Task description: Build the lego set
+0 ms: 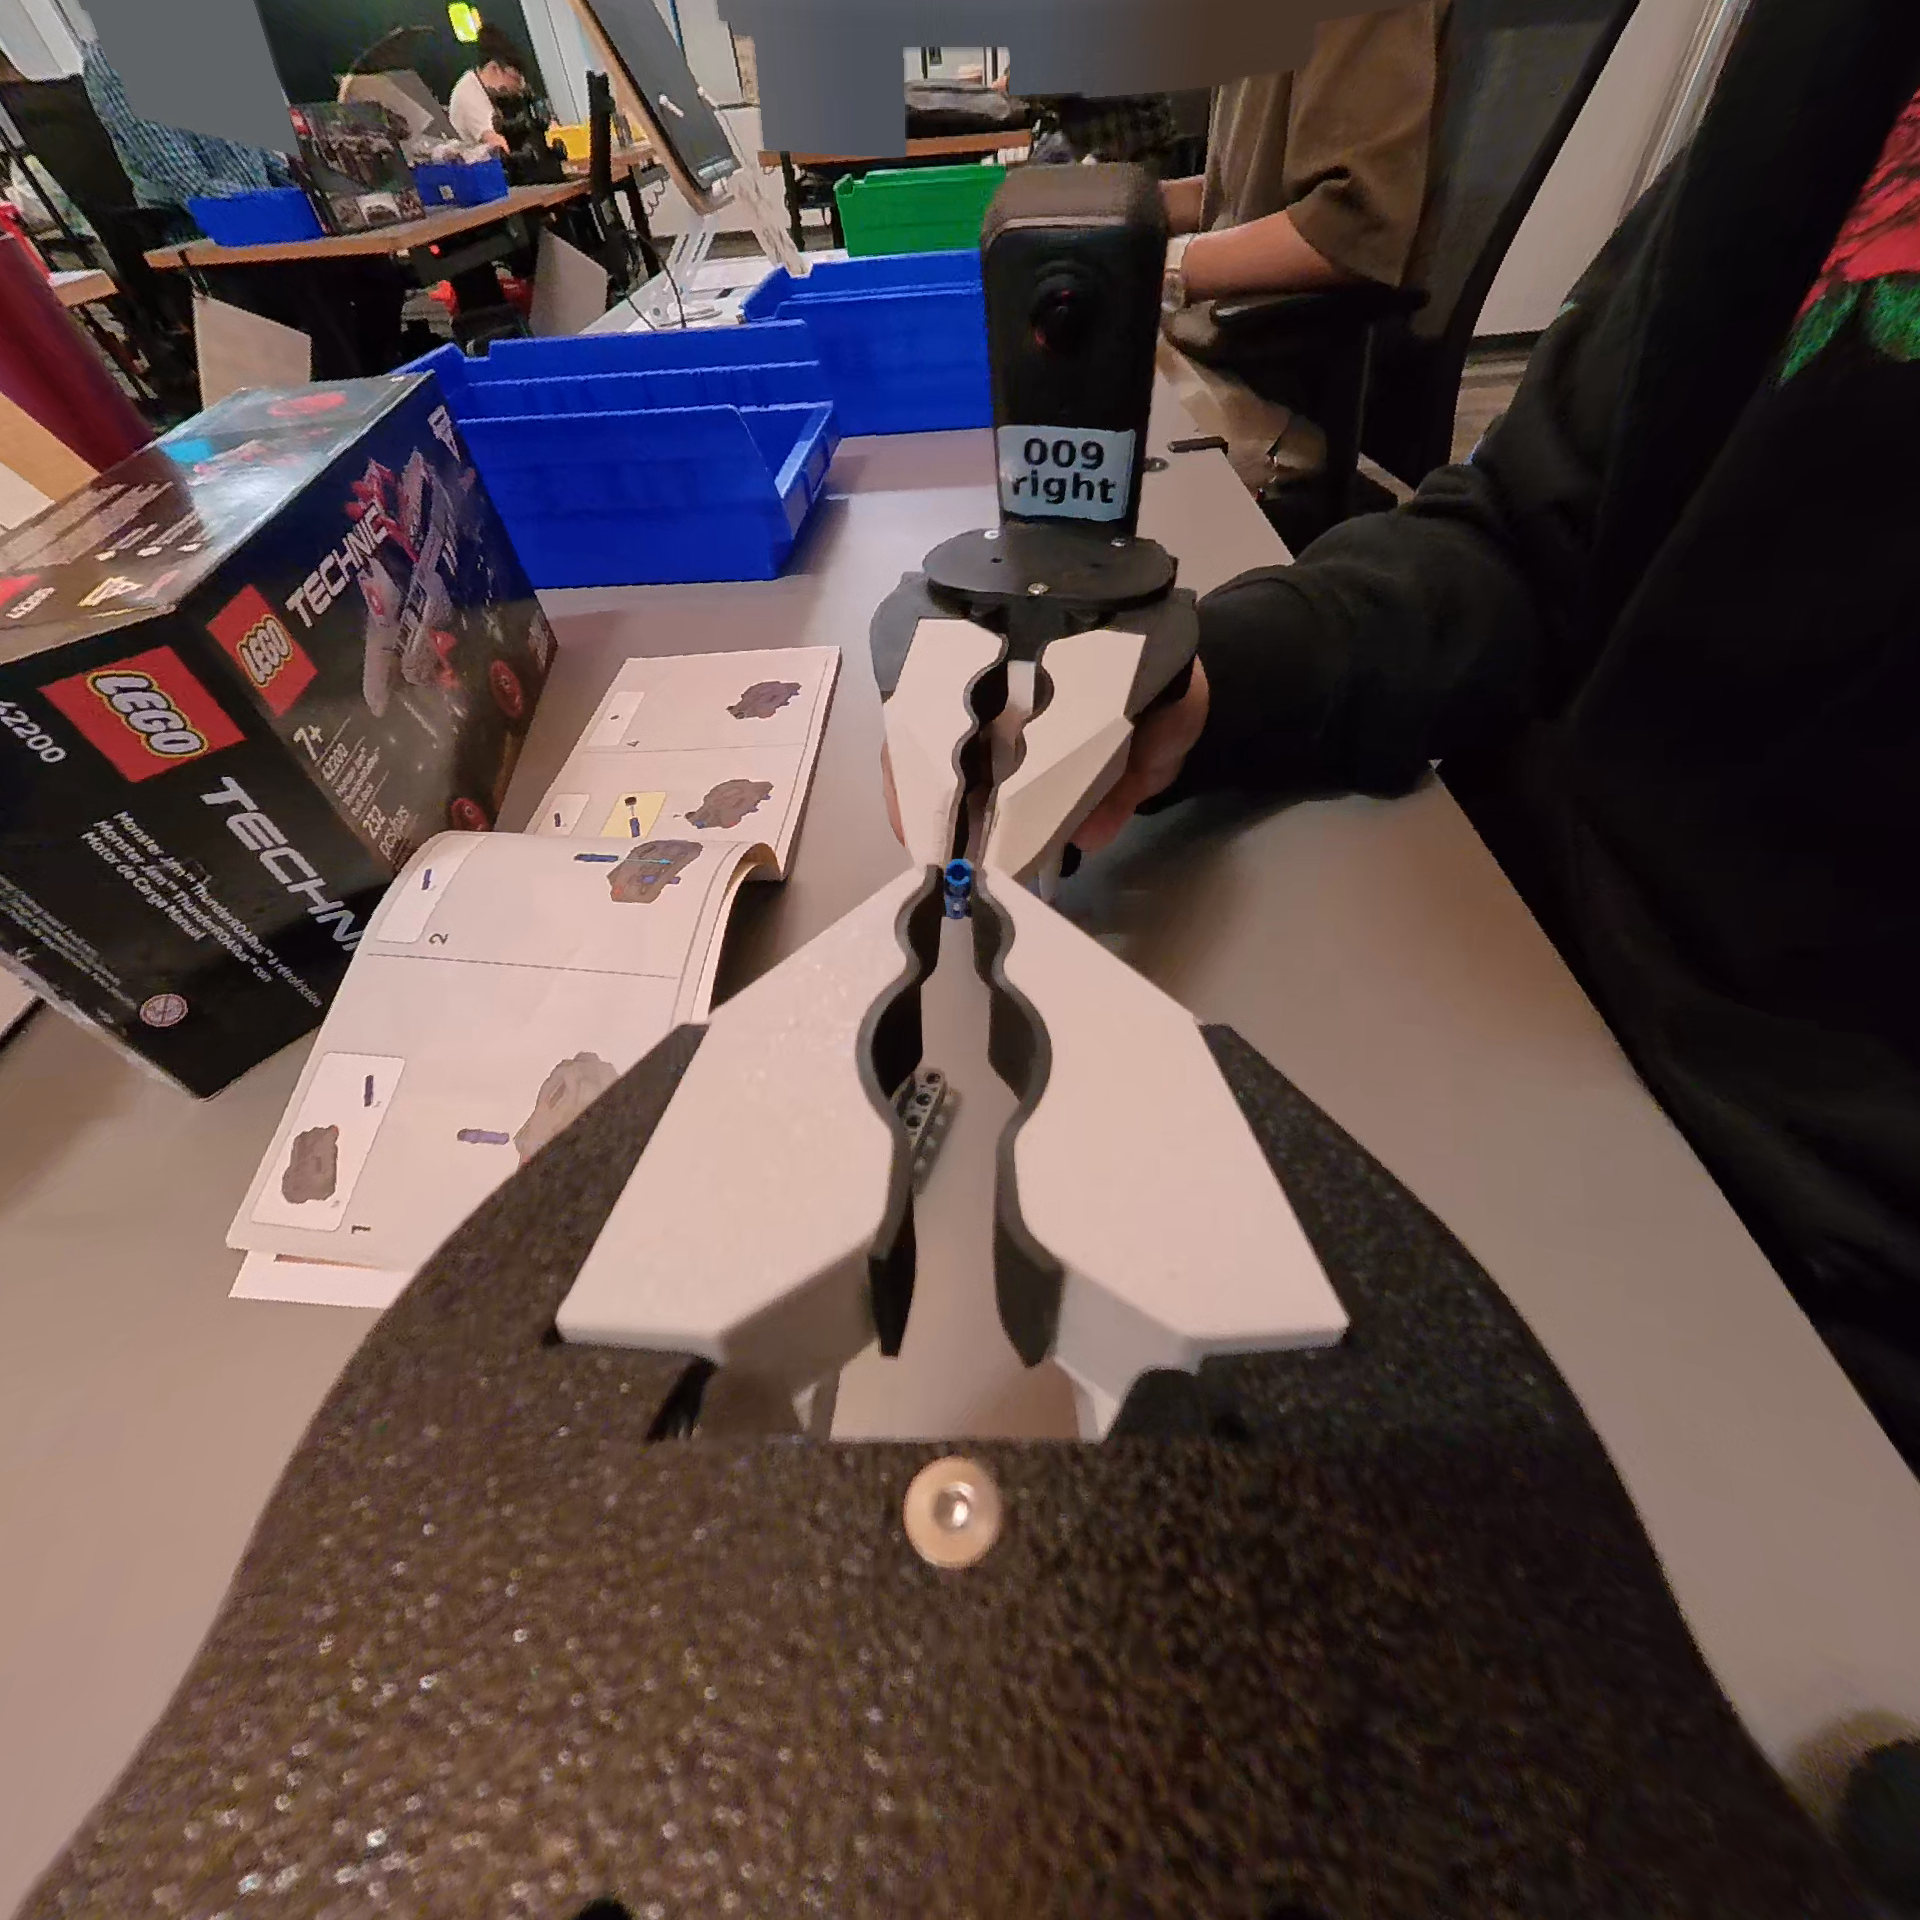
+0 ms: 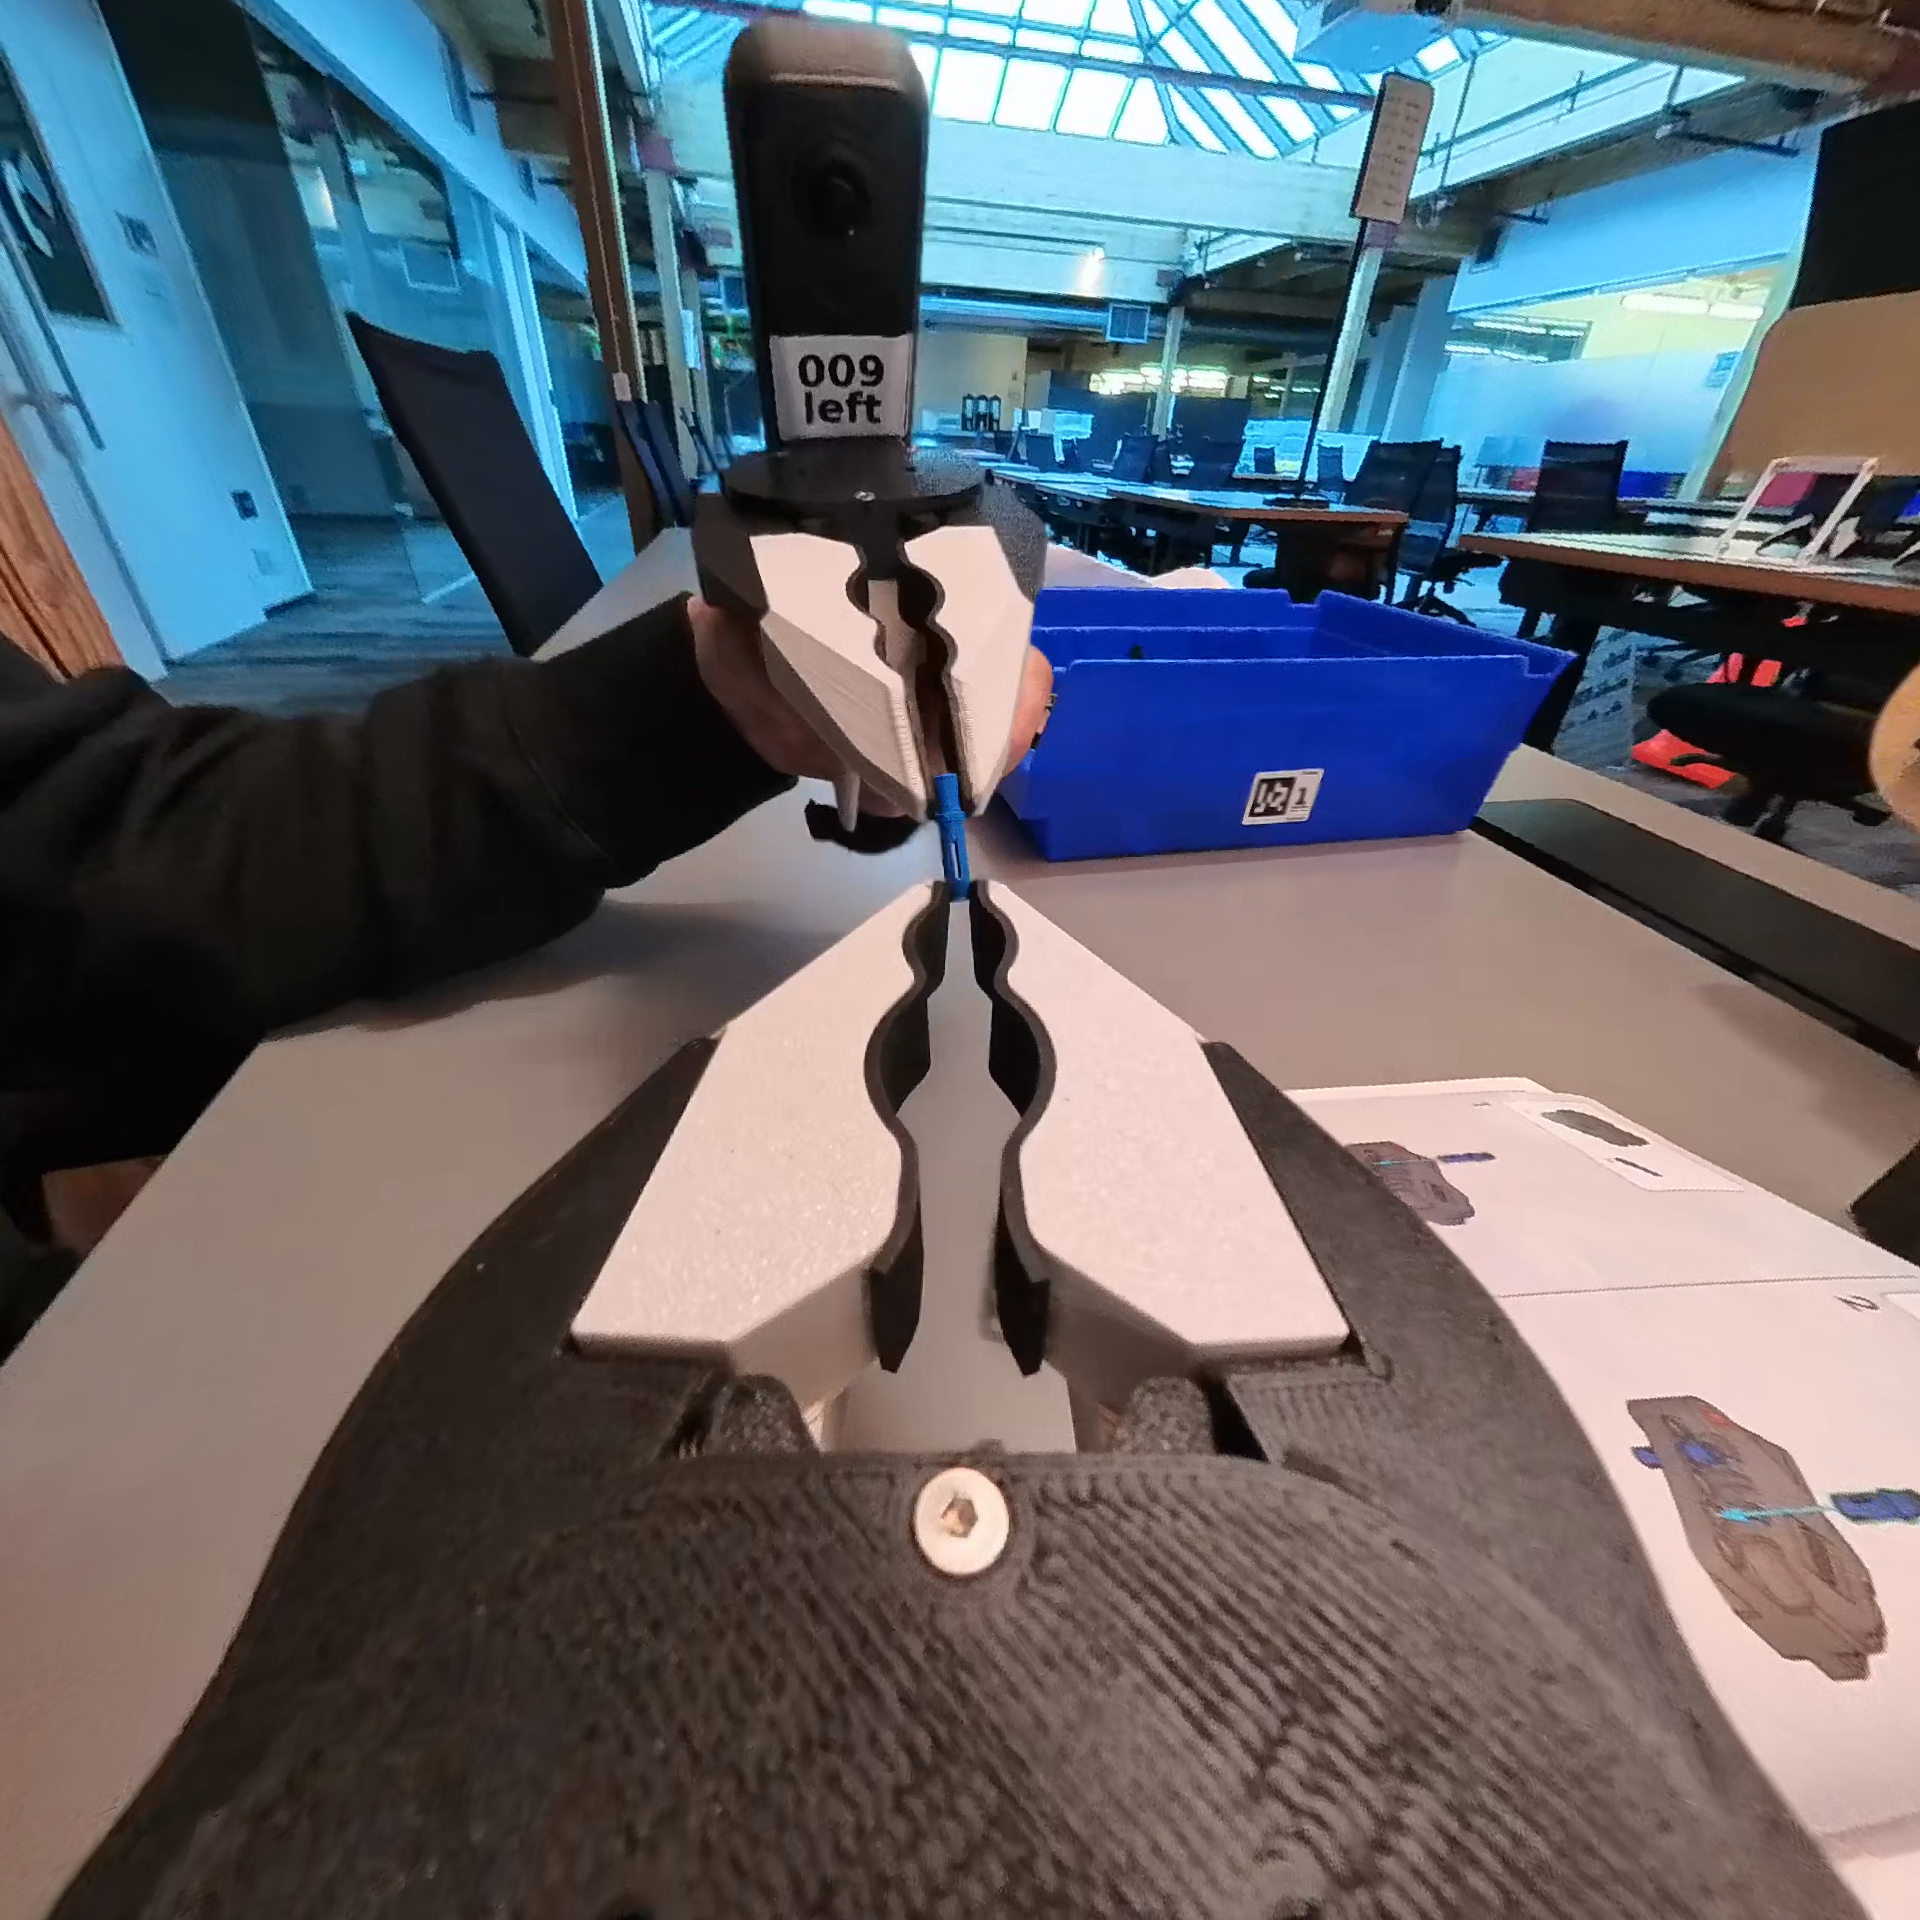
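Note:
A small blue pin [image 1: 956, 889] is held in the air between the two grippers, which point tip to tip. My left gripper [image 1: 957, 902] is shut on one end of it. My right gripper [image 2: 960, 900] is shut on the other end of the pin [image 2: 950, 831]. The right gripper also shows in the left wrist view [image 1: 975, 837], and the left gripper in the right wrist view [image 2: 941, 792]. A dark grey holed beam [image 1: 928, 1114] lies on the table under my left gripper, seen through the gap between its fingers.
An open instruction booklet [image 1: 582, 987] lies on the grey table [image 1: 1299, 1039], also in the right wrist view [image 2: 1662, 1351]. A black set box [image 1: 208, 727] stands at the left. Blue bins [image 1: 644, 468] [image 2: 1278, 707] stand behind. A black-sleeved arm [image 1: 1558, 623] reaches in. Both grippers' tips are close together, under 4 cm apart.

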A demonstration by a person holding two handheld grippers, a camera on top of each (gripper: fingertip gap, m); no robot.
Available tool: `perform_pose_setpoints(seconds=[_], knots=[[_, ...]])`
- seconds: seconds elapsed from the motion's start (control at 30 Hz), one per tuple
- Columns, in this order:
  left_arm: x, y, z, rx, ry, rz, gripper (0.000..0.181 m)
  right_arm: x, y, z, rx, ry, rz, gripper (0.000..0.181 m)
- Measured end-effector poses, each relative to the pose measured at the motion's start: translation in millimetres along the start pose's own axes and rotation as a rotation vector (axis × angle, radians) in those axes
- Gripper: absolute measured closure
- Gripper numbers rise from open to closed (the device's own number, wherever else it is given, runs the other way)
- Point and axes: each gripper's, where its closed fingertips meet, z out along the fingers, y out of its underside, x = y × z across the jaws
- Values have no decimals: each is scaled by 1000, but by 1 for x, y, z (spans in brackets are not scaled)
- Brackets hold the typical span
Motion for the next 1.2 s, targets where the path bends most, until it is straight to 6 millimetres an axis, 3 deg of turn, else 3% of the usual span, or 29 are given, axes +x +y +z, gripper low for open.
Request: perform_pose_setpoints(seconds=[0.47, 0.6, 0.7, 0.77, 0.93, 1.07, 1.2], knots=[[-10, 20, 7, -137, -53, 2, 180, 10, 22, -2, -155, 76, -164, 179], [-16, 31, 7, -202, -82, -25, 180, 25, 43, -10, -315, 129, -222, 160], [-17, 44, 9, -277, -90, -13, 180, 35, 79, -22, -544, 139, -248, 133], [-16, 53, 12, -332, -85, 1, 180, 41, 92, -27, -623, 153, -249, 126], [-16, 69, 16, -415, -82, 12, 180, 37, 80, -22, -542, 132, -264, 140], [-18, 75, 18, -443, -85, 3, 180, 39, 64, -21, -477, 131, -287, 179], [-18, 79, 22, -457, -85, -1, 180, 43, 64, -15, -486, 128, -351, 181]])
